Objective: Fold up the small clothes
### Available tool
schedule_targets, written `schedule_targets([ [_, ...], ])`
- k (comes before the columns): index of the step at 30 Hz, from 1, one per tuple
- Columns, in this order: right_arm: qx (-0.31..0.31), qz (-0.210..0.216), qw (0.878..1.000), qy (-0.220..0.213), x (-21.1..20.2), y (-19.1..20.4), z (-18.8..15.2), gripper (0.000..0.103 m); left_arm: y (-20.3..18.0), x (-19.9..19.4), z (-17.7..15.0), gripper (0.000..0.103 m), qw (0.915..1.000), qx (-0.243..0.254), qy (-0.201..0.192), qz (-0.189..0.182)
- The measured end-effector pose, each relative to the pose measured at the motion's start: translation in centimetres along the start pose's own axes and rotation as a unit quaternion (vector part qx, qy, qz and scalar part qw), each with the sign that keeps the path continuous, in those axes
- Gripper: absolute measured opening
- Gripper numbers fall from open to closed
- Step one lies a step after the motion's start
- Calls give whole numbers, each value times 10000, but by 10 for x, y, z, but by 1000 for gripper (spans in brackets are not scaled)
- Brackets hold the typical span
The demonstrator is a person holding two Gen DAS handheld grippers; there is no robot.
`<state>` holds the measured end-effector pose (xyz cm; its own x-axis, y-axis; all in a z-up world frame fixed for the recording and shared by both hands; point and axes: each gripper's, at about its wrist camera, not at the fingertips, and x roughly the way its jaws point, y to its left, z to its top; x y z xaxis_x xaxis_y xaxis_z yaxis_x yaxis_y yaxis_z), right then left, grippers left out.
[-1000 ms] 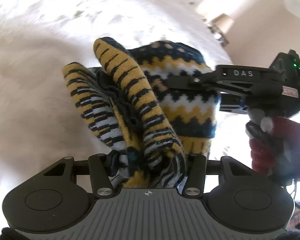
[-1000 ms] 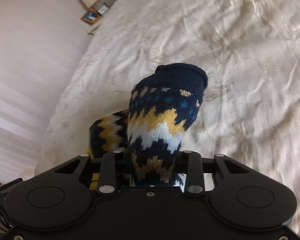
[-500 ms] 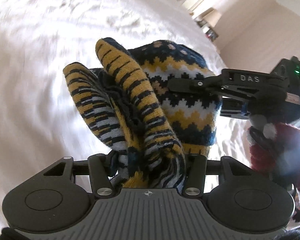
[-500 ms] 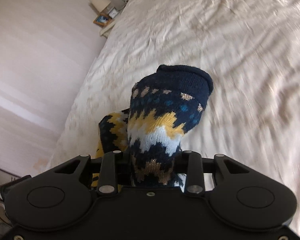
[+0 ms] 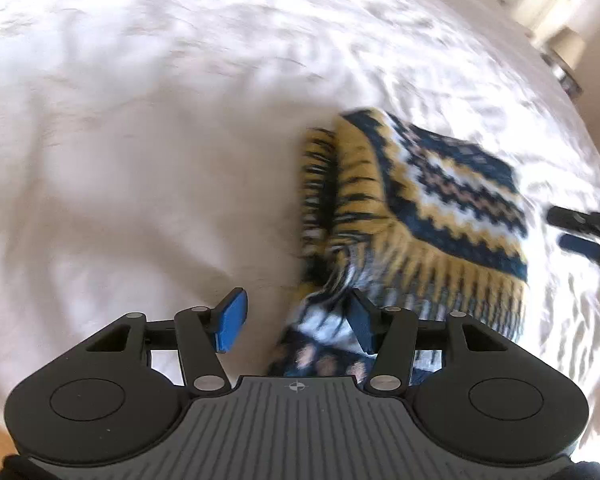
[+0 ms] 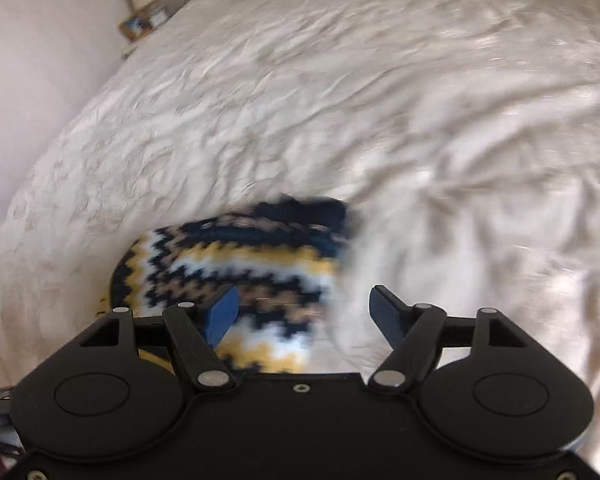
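A knitted sock (image 5: 440, 200) in navy, yellow and white zigzags lies folded over on the white bed cover (image 5: 139, 120). My left gripper (image 5: 295, 322) hangs over its near end with the jaws opening. The sock's end lies between them against the right pad (image 5: 362, 326), and the left pad is free. My right gripper (image 6: 304, 312) is also opening above the sock (image 6: 239, 256). Its left finger (image 6: 221, 314) is over the knit and nothing is pressed between the pads. The right gripper's fingers (image 5: 580, 232) show at the right edge of the left wrist view.
The crumpled bed cover (image 6: 420, 100) fills both views. A bedside table with a lamp and picture frames (image 6: 139, 20) stands by the wall at the far left corner of the bed. Another lamp (image 5: 564, 40) stands beyond the bed's far right.
Both grippers held the sock up between shut pads. Now both have let go, and the sock lies flat on the bed. Both hands swung sideways over the cover.
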<state>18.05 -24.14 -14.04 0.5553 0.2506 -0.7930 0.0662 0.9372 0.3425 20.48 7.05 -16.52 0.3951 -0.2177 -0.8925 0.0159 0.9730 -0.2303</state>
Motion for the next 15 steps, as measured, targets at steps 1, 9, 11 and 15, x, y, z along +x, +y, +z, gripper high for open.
schedule_targets([
  [1,63,44,9999,-81,-7,-5,-2,76,0,-9,0,52,9998,129,-98,150],
  [9,-199,9,9994,-284,-18,5,-6,74,-50,-52,14,55,9887,1260,-803,-93],
  [11,-355,-175,9990,-219,-11,12,-7,74,-63,-42,19,57,9853,1515,-790,-68],
  [15,-261,-440,9987,37,11,15,-5,76,-81,5,37,60,9801,1907,-502,230],
])
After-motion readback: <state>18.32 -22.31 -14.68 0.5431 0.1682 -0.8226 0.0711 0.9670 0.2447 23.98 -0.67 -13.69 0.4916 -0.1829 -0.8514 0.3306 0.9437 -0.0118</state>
